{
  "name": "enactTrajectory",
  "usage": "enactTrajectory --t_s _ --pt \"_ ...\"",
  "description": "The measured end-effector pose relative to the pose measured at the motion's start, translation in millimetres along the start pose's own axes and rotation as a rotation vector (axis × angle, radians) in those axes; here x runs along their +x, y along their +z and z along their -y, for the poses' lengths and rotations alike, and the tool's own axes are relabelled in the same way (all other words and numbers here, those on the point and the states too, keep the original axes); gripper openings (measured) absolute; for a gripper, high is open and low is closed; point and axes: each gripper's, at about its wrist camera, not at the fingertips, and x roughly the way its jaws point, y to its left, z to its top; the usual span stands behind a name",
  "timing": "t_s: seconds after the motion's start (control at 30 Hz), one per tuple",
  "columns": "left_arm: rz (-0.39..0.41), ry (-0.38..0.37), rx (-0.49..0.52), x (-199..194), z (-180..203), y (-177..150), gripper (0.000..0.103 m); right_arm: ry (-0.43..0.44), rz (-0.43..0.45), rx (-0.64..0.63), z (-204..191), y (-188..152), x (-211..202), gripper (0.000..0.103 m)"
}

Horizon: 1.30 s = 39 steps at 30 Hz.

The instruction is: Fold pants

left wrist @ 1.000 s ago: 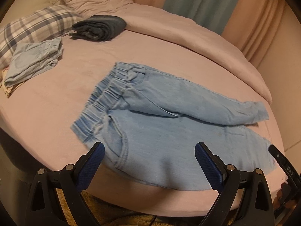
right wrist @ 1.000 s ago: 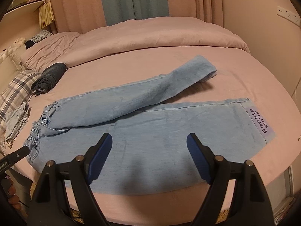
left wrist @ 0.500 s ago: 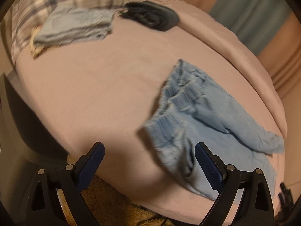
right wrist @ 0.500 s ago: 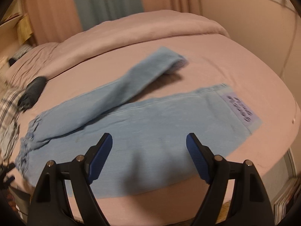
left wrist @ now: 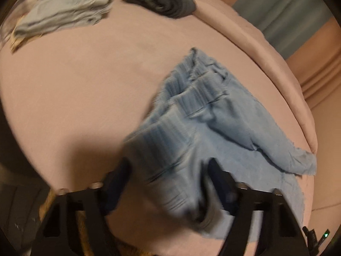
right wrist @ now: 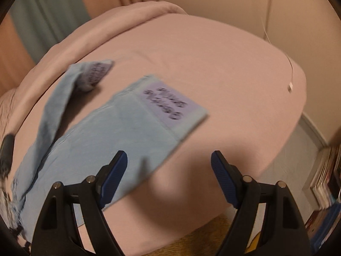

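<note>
While the pants [left wrist: 213,128] were laid flat on the pink bed [left wrist: 85,85], their waistband was framed between the spread fingers of the left gripper [left wrist: 168,172], contact obscured by blur. The right gripper [right wrist: 169,166] was held spread, empty, over the bed edge beside a labelled cuff [right wrist: 170,104]. Folded clothes [left wrist: 64,15] were noted beyond.

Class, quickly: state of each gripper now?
Left gripper: open, straddling the pants waistband, not clamped.
Right gripper: open, holding nothing.
</note>
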Motion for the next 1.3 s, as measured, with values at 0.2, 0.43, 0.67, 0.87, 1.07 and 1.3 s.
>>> enactTrajectory --t_s 0.2,0.43,0.67,0.87,1.07,1.3 --pt "0.014 0.005 0.016 10.2 6.6 1.2 0.030 0.010 -0.022 0.064 20.0 9.0 22.4 0.077" --pt "0.040 0.003 0.027 -2.4 11.9 8.8 0.021 0.094 -0.004 0.049 4.0 32.9 45.1 0.046" --pt "0.078 -0.027 0.025 -48.3 3.4 13.7 0.016 0.216 0.101 0.107 15.0 45.0 -13.1 0.013" --pt "-0.053 0.045 0.002 -13.4 -21.3 -8.6 0.016 0.232 0.073 0.165 40.1 28.3 -22.4 0.013" --pt "-0.041 0.141 0.083 -1.8 -9.2 -11.4 0.020 0.048 -0.002 0.074 33.0 9.1 21.5 0.014" --pt "-0.024 0.224 0.119 -6.6 -1.6 -11.1 0.048 -0.015 -0.014 0.041 23.8 15.3 25.1 0.021"
